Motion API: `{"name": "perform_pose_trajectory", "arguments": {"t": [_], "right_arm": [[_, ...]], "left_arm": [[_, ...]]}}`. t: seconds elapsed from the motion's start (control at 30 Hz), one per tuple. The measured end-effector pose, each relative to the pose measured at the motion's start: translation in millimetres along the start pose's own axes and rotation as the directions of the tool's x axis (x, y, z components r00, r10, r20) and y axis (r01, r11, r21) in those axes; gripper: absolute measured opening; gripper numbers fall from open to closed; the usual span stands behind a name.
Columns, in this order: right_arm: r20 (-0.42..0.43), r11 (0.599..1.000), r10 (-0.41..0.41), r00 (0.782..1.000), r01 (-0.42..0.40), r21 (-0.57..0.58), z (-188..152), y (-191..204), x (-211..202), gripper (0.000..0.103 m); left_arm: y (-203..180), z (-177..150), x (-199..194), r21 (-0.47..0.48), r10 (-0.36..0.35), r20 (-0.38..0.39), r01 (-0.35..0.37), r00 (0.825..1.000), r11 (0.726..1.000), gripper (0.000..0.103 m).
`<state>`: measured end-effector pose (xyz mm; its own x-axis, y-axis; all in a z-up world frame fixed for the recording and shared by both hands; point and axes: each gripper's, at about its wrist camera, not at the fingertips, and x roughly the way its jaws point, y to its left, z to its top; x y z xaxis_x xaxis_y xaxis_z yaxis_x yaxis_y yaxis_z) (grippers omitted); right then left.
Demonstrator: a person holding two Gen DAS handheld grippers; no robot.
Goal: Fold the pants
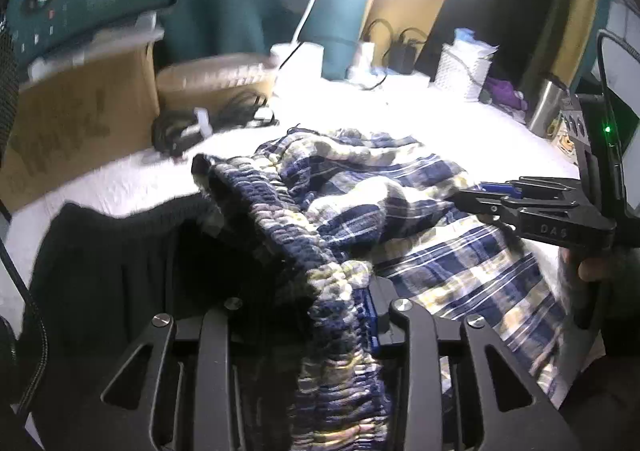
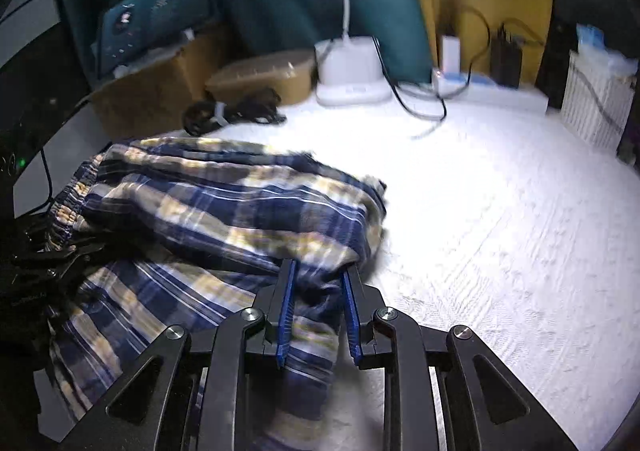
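Left wrist view, pants: the plaid pants (image 1: pixel 360 191) lie bunched on the white bedspread (image 1: pixel 460 119), one layer doubled over another, with the elastic waistband (image 1: pixel 340 331) running down into the near gripper
Left wrist view, progress: judging by the doubled layers, a first fold is being laid; the cloth is rumpled, so flattening and further folds are left
Left wrist view, left gripper: the left gripper (image 1: pixel 320 315) has thick gathered waistband between its jaws, narrowly parted and clamped on it; its blue pads are mostly buried in fabric
Left wrist view, right gripper: the right gripper (image 1: pixel 486 191) reaches in from the right edge, its tips on the plaid cloth
Right wrist view, pants: the pants sit left of centre, folded edge facing the bare bedspread, waistband at far left
Right wrist view, right gripper: a bundle of plaid leg fabric fills the small gap between its blue pads (image 2: pixel 286 311); it is gripping the pants
Right wrist view, left gripper: dark and blurred at the left edge, state unreadable here
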<state>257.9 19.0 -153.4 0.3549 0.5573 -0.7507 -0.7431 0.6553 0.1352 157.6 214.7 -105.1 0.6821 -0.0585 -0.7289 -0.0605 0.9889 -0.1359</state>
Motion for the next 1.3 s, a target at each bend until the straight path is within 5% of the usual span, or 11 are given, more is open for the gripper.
{"name": "perform_pose_trajectory", "arguments": {"t": [0.2,0.47,0.7,0.97,1.17,1.3], "right_arm": [[-0.022,1.000,-0.012,1.000,0.012,0.015,1.3,-20.0,6.3,0.056],[0.018,0.998,-0.052,0.998,0.052,0.026,5.1,-30.5,-13.1,0.057],[0.053,0.996,-0.090,0.994,0.090,0.019,24.8,-36.5,-11.8,0.057],[0.002,0.994,-0.108,0.994,0.108,-0.011,28.7,-30.6,23.5,0.057],[-0.005,0.993,-0.116,0.993,0.116,-0.007,33.4,-31.5,34.9,0.057],[-0.001,0.993,-0.121,0.993,0.121,-0.004,34.2,-30.8,34.1,0.057]], "left_arm": [[7.5,-3.9,5.9,-0.022,-0.021,-0.036,0.020,0.999,1.000,0.038],[7.6,-1.7,-6.8,-0.005,-0.014,-0.045,0.014,0.999,1.000,0.038],[14.5,13.9,-38.6,-0.023,-0.038,0.027,0.039,0.999,0.999,0.041],[32.3,20.1,-10.3,-0.064,0.034,-0.027,-0.035,0.999,0.997,0.044],[47.3,12.8,8.4,-0.086,0.084,-0.065,-0.090,0.994,0.992,0.066],[53.0,10.7,7.4,-0.099,0.087,-0.070,-0.094,0.994,0.991,0.068]]}}
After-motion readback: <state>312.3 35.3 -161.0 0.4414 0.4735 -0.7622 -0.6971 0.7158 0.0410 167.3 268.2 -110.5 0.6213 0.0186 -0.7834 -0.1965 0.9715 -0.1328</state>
